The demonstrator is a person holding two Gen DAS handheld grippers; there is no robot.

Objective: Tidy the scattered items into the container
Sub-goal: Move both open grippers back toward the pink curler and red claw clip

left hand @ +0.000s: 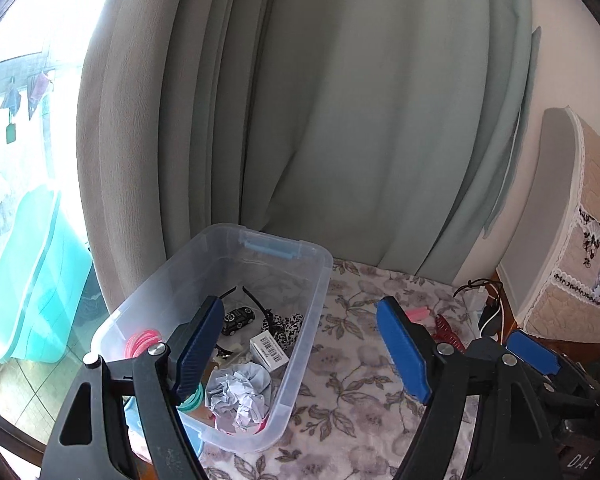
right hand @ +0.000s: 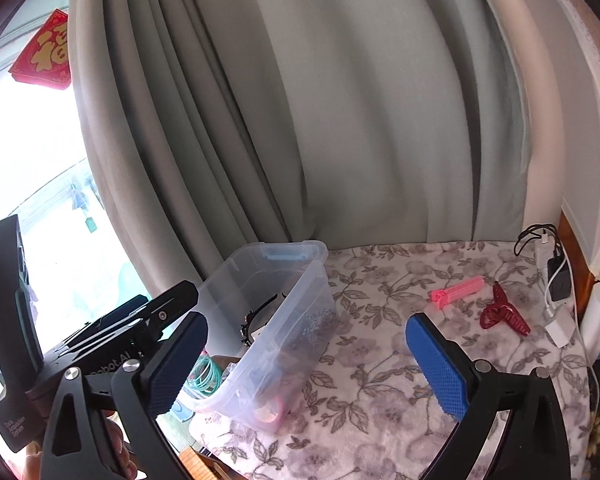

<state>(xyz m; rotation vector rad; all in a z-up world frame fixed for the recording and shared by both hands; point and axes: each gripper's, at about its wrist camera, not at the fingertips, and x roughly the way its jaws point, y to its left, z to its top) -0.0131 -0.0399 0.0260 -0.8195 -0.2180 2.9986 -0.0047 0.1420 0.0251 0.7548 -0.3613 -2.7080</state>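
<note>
We see the clear plastic container [left hand: 300, 258] standing on the flower-patterned cloth [left hand: 352, 380] that covers the bench, at its left end, close to the grey-green curtain [left hand: 340, 120]. Its blue latch [left hand: 268, 249] sits on the far rim.

Contents noted through the left wrist view: crumpled paper [left hand: 238, 394], a small white barcoded box [left hand: 269, 351], a black toy car [left hand: 238, 319], pink rings [left hand: 144, 341], teal rings [left hand: 192, 400], a black-and-white patterned fabric piece [left hand: 290, 326].

Left gripper [left hand: 300, 352]: jaws stand wide, nothing between the pads. Its left pad hangs over the container's interior, its right pad over the cloth.

Right gripper [right hand: 306, 364]: jaws wide apart, empty; no earlier view to compare. The near end of the container lies between its pads in the view, untouched.

Still out on the cloth, well apart from the container, toward the right side: a pink clip [right hand: 458, 290] and a dark red claw hair clip [right hand: 504, 314], near each other but not touching. Beyond them, at the bench's right edge, a tangle of chargers and cables [right hand: 556, 280].

A red paper hanging [right hand: 44, 50] shows at the window, upper left of the right wrist view.
</note>
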